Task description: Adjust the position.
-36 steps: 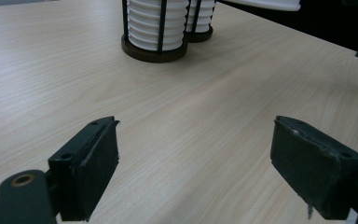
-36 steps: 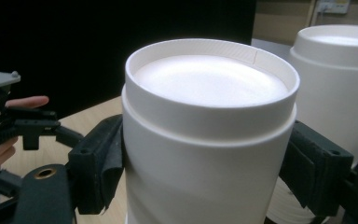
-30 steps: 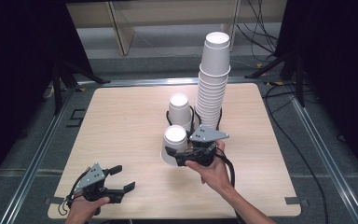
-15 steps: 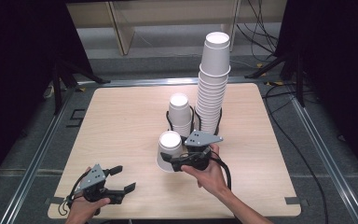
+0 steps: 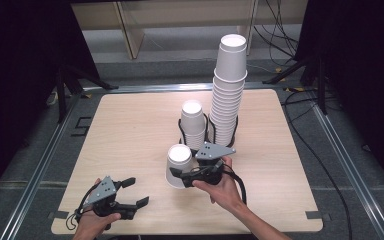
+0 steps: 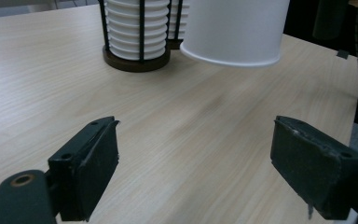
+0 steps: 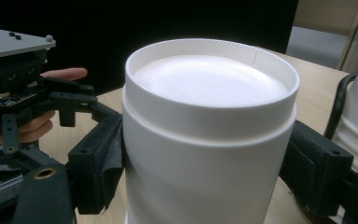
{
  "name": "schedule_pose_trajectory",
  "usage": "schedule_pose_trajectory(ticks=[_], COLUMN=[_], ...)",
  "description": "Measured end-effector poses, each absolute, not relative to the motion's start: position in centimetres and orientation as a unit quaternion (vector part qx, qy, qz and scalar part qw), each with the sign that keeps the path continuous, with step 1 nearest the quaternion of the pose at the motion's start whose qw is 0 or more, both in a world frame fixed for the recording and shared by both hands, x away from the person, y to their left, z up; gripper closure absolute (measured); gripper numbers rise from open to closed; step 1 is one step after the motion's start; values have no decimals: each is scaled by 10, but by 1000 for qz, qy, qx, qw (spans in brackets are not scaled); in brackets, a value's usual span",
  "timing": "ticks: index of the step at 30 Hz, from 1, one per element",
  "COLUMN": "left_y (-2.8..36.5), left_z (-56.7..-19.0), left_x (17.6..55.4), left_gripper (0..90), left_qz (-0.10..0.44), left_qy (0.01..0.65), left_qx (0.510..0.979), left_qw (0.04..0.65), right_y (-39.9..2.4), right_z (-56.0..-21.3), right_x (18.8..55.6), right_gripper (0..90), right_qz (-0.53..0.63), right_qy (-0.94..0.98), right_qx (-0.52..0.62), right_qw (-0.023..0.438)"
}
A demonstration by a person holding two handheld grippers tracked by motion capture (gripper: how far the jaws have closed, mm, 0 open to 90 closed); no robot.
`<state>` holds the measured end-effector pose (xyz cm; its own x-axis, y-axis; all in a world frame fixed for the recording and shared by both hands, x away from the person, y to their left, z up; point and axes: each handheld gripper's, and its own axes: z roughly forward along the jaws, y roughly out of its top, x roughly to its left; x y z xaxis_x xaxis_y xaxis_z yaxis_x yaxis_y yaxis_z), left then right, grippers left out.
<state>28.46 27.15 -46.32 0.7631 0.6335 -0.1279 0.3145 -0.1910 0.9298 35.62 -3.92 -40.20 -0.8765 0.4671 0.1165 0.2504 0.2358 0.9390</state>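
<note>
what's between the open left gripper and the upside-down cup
Nothing: in the left gripper view, only bare wooden tabletop separates the left gripper from the inverted paper cup.

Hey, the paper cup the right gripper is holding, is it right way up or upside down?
Upside down. The paper cup shows its closed base on top, and its wide open rim faces the table, between the right gripper jaws.

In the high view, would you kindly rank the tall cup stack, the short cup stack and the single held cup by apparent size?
1. Tall cup stack
2. Short cup stack
3. Single held cup, though it looks close to the short stack, so that order is unsure.
</note>
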Motion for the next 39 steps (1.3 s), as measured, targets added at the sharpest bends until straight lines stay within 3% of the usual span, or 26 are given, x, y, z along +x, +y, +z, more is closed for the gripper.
schedule_pose_trajectory(ticks=[11, 39], left_y=[252, 220], left_z=[-456, -454], left_x=[290, 300], left_gripper=[149, 139], left_qz=[141, 139], left_qy=[282, 251], left_qx=[754, 773], left_qw=[577, 566], right_y=[-28, -7], right_z=[-407, -408], right_x=[351, 342], right_gripper=[222, 223], right_qz=[572, 574], right_qy=[788, 796], right_qx=[216, 182], right_qw=[77, 55])
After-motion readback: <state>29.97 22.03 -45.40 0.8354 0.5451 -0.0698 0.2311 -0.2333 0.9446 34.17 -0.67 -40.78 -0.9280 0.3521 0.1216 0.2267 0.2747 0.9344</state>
